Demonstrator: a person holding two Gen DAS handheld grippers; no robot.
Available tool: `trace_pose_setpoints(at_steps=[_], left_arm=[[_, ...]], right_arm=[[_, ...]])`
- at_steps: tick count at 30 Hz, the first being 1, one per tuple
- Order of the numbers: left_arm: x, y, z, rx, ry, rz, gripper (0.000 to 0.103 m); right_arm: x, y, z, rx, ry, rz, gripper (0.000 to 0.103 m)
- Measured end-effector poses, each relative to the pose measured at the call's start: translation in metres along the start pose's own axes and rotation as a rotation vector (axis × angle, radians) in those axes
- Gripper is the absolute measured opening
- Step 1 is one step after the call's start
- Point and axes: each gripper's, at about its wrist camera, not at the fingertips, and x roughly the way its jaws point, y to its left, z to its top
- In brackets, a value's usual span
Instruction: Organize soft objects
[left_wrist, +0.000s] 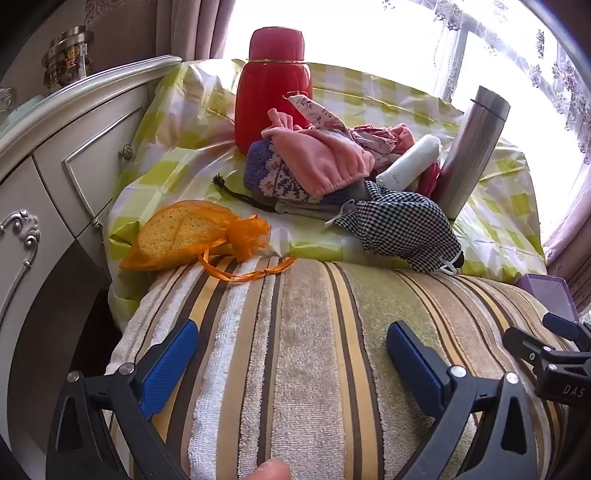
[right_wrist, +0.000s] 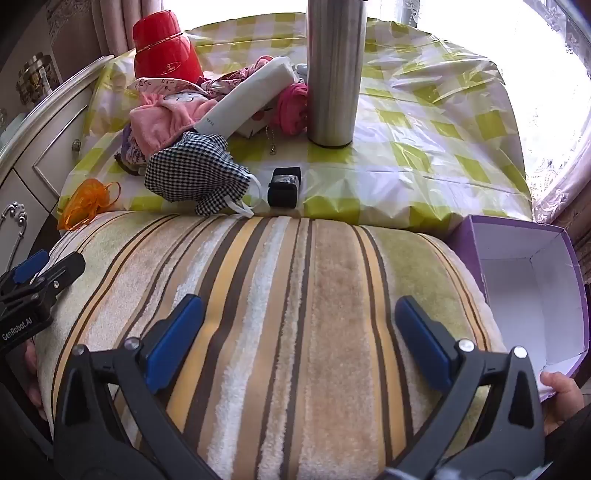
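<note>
A heap of soft things lies on the green-checked tablecloth: a pink fleece piece, a knitted purple hat, a black-and-white checked cloth mask and an orange mesh pouch. A striped towel-covered cushion fills the foreground. My left gripper hovers open over the cushion, nothing between its fingers. My right gripper is also open above the cushion, empty. An open purple box sits to its right.
A red flask, a steel thermos, a white tube and a small black box stand among the cloths. A white dresser is at left, a curtained window behind.
</note>
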Motion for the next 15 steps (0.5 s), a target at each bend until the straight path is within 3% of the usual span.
trace_pose_setpoints(at_steps=[6, 7, 9, 15], left_arm=[[-0.003, -0.005, 0.000, 0.053, -0.025, 0.053, 0.103], [0.002, -0.006, -0.005, 0.005, -0.002, -0.003, 0.103], [0.003, -0.005, -0.003, -0.006, 0.005, -0.021, 0.103], [0.004, -0.010, -0.003, 0.045, 0.034, -0.077, 0.103]], right_arm=[[0.000, 0.000, 0.000, 0.000, 0.008, -0.001, 0.103], [0.000, 0.000, 0.000, 0.000, 0.008, -0.001, 0.103], [0.000, -0.002, 0.000, 0.001, 0.008, -0.001, 0.103], [-0.001, -0.001, 0.000, 0.000, 0.009, -0.002, 0.103]])
